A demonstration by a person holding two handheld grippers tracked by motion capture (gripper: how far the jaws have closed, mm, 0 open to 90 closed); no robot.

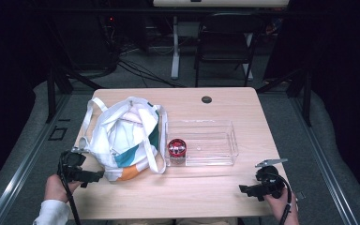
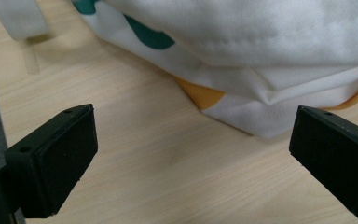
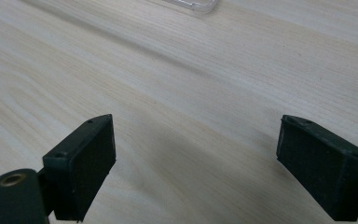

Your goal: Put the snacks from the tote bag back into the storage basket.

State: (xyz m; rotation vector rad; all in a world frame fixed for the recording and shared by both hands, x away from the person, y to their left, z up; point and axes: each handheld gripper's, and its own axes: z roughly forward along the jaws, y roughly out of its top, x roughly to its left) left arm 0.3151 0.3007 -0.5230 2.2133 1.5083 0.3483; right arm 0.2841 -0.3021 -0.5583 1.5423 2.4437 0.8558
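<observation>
This looks like a lab or recording studio set up for filming. A pale wooden table (image 1: pixel 178 192) stands on grey carpet (image 1: pixel 281 117), ringed by dark curtains (image 1: pixel 342 70) and black frame legs (image 1: pixel 51 89). Behind it, cables (image 1: pixel 136 70) snake over the floor beside a folding chair (image 1: pixel 225 42) and a white desk leg (image 1: pixel 175 47).

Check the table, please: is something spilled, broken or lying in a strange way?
Nothing stands out. The tote bag lies slumped on the table, as a soft bag does. The clear tray sits flat beside it, with the red round object at its left end. Both grippers' jaws are open and hold nothing.
</observation>
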